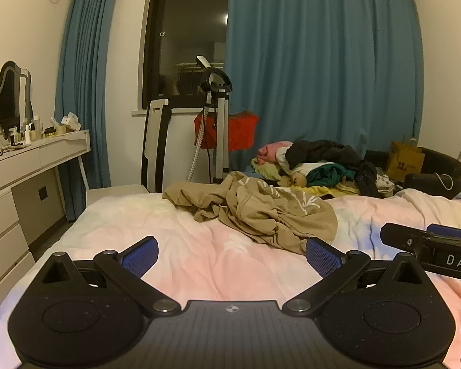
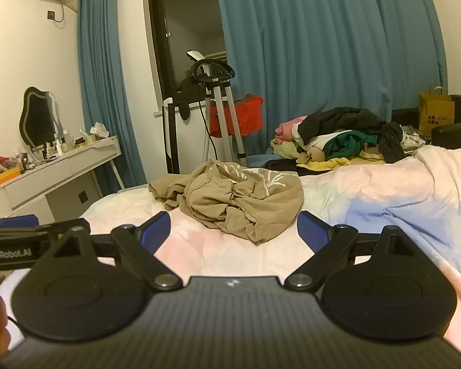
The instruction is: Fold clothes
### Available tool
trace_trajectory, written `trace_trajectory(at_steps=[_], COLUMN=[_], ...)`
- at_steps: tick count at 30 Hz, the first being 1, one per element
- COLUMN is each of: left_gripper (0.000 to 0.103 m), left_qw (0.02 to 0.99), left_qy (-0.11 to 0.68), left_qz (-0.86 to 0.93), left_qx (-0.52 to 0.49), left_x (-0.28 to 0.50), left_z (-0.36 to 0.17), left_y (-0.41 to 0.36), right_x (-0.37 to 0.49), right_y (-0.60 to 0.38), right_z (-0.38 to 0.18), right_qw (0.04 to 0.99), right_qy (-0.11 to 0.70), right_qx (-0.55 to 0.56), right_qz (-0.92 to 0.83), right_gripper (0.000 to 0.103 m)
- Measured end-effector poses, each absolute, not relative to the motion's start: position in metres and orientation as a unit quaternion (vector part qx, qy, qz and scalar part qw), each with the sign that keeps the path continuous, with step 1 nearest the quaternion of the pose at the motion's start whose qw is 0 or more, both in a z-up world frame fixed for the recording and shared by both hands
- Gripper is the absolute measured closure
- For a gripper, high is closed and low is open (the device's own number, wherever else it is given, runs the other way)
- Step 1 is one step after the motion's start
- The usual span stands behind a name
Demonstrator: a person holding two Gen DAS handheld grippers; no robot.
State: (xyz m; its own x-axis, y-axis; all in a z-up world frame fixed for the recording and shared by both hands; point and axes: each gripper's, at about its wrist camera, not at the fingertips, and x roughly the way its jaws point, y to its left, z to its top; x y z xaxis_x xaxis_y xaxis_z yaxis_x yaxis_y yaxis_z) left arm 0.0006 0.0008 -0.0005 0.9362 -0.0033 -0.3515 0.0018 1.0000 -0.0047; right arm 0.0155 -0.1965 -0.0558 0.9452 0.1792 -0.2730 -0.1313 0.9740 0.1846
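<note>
A crumpled tan garment (image 1: 255,212) with a white print lies on the pink bed cover (image 1: 175,246), a little beyond both grippers; it also shows in the right wrist view (image 2: 233,200). My left gripper (image 1: 232,255) is open and empty, hovering above the bed just short of the garment. My right gripper (image 2: 234,230) is open and empty, also just short of the garment. The right gripper shows at the right edge of the left wrist view (image 1: 430,246); the left gripper shows at the left edge of the right wrist view (image 2: 30,233).
A pile of mixed clothes (image 1: 316,166) lies at the far end of the bed. A white dressing table (image 1: 30,160) with bottles and a mirror stands left. A garment steamer stand (image 1: 218,123) and a chair (image 1: 156,144) stand by the window. A yellow bag (image 1: 404,160) sits far right.
</note>
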Motion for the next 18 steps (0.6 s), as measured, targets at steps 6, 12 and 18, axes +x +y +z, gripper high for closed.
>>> trace_trajectory(at_steps=[6,12,18], left_gripper=[0.0,0.0,0.0], left_qw=[0.986,0.986,0.986], left_qy=[0.166,0.167,0.167], left_qz=[-0.003,0.001,0.001], left_qx=[-0.004,-0.001,-0.007], left_x=[0.004,-0.001,-0.0044], left_z=[-0.0033,-0.0005,0.0006], left_y=[0.0059,0.0,0.0021], right_x=[0.0161,0.0147,0.0131], right_y=[-0.1972,-0.1933,-0.1889], right_z=[-0.0549,-0.0572,-0.0545], right_qw=[0.982,0.986,0.987], right_qy=[0.148,0.134,0.136], right_qx=[0.082,0.067,0.064], right_qz=[0.078,0.069,0.062], right_gripper=[0.012,0.012,0.012])
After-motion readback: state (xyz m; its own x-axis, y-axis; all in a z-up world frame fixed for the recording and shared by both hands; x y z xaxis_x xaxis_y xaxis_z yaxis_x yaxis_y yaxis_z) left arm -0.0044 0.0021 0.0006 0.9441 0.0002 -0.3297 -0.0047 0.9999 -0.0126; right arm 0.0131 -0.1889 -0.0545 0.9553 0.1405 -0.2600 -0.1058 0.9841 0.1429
